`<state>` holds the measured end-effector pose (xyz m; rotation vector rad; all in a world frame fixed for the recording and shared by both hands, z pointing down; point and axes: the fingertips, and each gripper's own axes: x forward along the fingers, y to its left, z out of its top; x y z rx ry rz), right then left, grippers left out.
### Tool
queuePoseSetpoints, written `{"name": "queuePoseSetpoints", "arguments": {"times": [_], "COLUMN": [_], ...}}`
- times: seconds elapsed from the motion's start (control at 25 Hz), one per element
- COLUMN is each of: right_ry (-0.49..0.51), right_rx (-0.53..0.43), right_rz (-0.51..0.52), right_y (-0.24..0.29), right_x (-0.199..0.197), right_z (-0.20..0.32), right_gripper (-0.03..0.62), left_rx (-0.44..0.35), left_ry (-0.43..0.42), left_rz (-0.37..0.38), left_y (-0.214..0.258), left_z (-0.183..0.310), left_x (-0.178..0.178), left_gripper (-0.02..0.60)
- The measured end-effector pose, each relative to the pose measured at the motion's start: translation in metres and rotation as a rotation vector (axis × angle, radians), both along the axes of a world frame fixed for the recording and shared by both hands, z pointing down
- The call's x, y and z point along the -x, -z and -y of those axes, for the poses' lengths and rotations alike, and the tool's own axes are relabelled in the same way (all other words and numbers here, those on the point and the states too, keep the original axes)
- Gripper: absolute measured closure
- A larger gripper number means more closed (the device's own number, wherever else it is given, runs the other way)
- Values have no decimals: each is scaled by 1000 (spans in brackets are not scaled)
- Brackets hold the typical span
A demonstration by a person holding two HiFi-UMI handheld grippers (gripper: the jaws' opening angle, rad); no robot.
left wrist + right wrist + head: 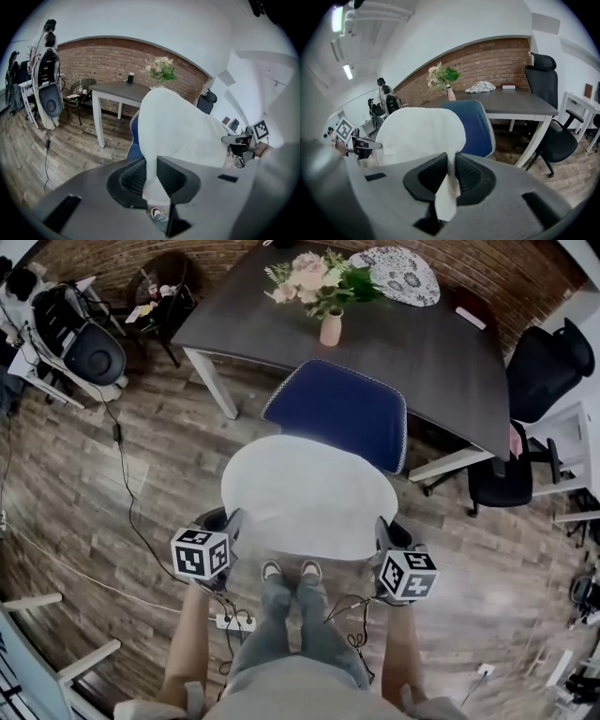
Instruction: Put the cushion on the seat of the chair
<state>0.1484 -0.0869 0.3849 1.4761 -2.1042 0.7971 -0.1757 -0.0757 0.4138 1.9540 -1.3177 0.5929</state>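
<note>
Head view, cushion: the white cushion (309,495) is held up between my two grippers, above my shoes (291,570). Its far edge overlaps the near edge of the blue chair (342,411).
Head view, left gripper (232,521): it grips the cushion's left edge.
Head view, right gripper (384,532): it grips the cushion's right edge.
Head view, chair: it stands at the dark table (441,352), which carries a vase of flowers (330,326).
Left gripper view, jaws: narrow, pinching a fold of the cushion's white cover. The cushion rises ahead and the chair's blue shows beside it.
Right gripper view, jaws: narrow, pinching a white fold of the cushion. The cushion is ahead, with the blue chair just behind it and the table beyond.
</note>
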Motion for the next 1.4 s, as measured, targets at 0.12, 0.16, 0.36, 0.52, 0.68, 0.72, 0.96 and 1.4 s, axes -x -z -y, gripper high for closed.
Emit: {"name": "queuePoseSetpoints", "arguments": {"times": [0.12, 0.16, 0.36, 0.52, 0.68, 0.72, 0.96, 1.4], "right_ry": [-7, -9, -24, -27, -35, -39, -66, -67], "right_rx": [49, 68, 155, 207, 249, 258, 289, 287], "right_rz": [-5, -5, -5, -14, -8, -5, 13, 1], "right_y": [-32, -43, -103, -150, -188, -196, -227, -245], "right_x": [-3, -5, -7, 0, 6, 8, 10, 4], "right_z": [-9, -14, -35, -49, -68, -74, -93, -87], "right_gripper": [543, 543, 543, 543, 543, 543, 543, 543], "left_rx": [42, 58, 141, 196, 240, 249, 272, 266], "left_ry": [-23, -31, -58, -61, -60, -62, -85, -99], "left_rz": [14, 14, 16, 17, 21, 20, 33, 52], "left_y": [-30, -41, -101, -150, -190, -197, -225, -239], "left_z": [-4, -8, -22, -37, -56, -61, -73, -64], "left_x": [-3, -5, -7, -2, 4, 6, 8, 2], "left_gripper": [528, 528, 528, 528, 528, 528, 528, 528]}}
